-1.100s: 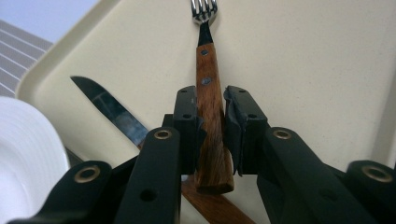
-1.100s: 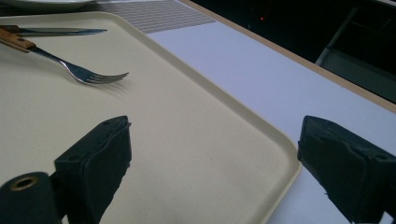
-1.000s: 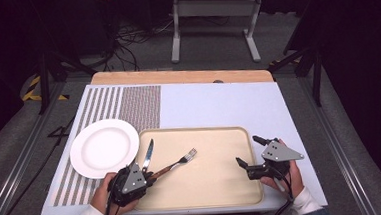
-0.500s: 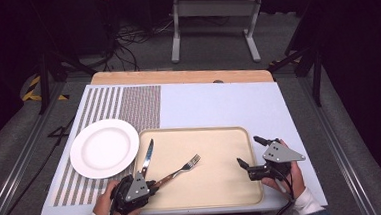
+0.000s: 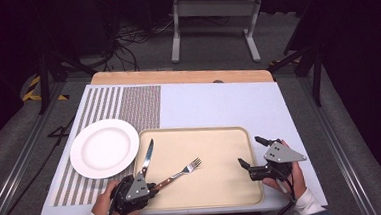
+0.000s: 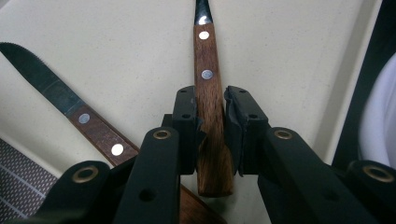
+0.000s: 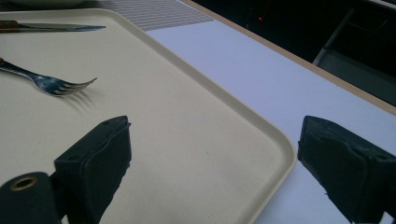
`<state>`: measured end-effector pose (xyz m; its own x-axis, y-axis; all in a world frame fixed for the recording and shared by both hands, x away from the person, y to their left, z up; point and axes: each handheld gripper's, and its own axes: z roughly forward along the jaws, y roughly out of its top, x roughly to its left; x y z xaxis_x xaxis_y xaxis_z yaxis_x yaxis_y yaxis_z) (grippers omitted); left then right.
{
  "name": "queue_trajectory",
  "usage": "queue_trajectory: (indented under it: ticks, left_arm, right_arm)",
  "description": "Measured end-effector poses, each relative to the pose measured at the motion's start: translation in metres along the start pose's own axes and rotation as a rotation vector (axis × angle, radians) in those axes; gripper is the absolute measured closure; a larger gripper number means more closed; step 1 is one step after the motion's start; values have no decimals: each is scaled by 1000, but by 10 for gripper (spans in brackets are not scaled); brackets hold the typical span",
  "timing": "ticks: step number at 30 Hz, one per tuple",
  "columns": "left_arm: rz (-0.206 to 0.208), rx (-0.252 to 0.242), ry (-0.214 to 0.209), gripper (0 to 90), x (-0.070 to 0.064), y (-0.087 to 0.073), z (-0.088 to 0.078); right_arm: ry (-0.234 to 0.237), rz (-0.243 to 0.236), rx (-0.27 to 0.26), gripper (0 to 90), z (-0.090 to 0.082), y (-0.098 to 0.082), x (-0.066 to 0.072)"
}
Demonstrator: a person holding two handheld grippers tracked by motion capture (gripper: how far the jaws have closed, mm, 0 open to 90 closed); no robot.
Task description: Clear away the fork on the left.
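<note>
- The fork (image 5: 180, 172) lies on the beige tray (image 5: 220, 135), lower left of centre in the high view. Its long axis runs on a diagonal: tines up and to the right toward the tray's middle, wooden handle down and to the left.
- In the left gripper view, the fork's handle (image 6: 211, 116) runs straight up the middle of the frame, right in line with the jaws. The two pads sit against either side of the wood near its butt end, so I'd call that a clamp on the handle.
- That's the relation that matters: the left gripper (image 5: 148, 186) is at the handle end, so any lift looks like it'll carry the tines out front, away from the hand.
- The knife (image 5: 146, 158) is just beside it, blade pointing up toward the tray's top left corner. Its wooden handle crosses close to the fork's down by the left gripper, so I'd watch for a snag there.
- The white plate (image 5: 105, 148) sits just off the tray's left edge on the striped placemat (image 5: 123, 104).
- The right gripper (image 5: 254, 151) is well apart at the tray's right rim, jaws spread wide, nothing between them. It's clearly the farther hand.
</note>
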<state>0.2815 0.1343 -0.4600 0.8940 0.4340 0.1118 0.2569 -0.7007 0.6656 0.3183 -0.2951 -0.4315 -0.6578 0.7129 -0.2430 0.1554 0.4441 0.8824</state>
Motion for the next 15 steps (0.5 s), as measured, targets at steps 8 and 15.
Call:
queue_trajectory:
  ticks: [8, 15]
  left_arm:
    - [0, -18, -42, 649, 2, 2, -2]
    - [38, -110, -55, 798, 11, 11, -18]
  right_arm:
    - [2, -1, 1, 105, 0, 0, 1]
    - [-4, 3, -8, 105, 1, -1, 1]
